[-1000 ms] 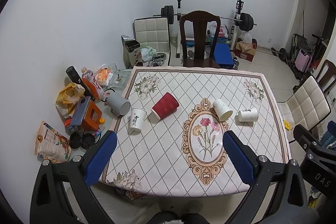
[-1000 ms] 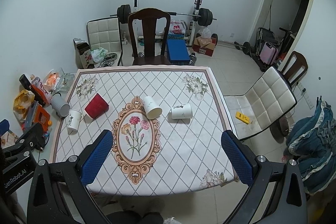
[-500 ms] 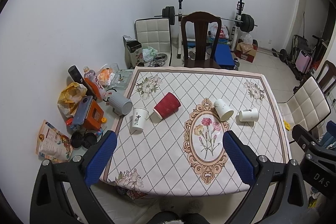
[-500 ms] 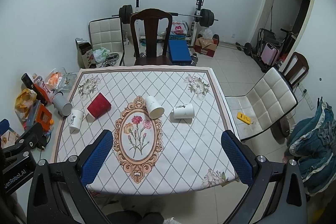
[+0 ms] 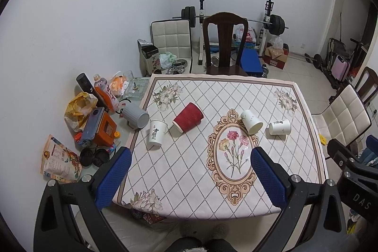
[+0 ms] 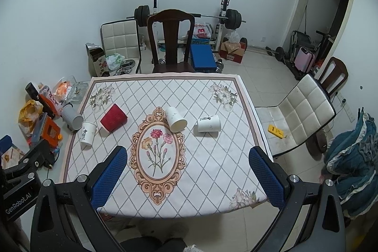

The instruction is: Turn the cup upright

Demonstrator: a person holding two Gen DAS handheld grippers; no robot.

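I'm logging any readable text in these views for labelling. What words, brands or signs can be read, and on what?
"DAS": right gripper body, left wrist view.
"GenRobot.AI": left gripper body, right wrist view.
Black calligraphy on two white paper cups: not legible to me.
Brown box characters, plastic bag print, orange bottle label, leaflet: too small or blurred.

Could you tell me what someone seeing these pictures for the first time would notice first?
Probably the ribbed red paper cup lying on its side left of centre on the diamond-patterned tablecloth, near the ornate oval flower medallion. Three white paper cups share the cloth: two tipped over on the right, one standing at the left edge. Both blue-padded grippers, left and right, hang open and empty above the table's near edge.
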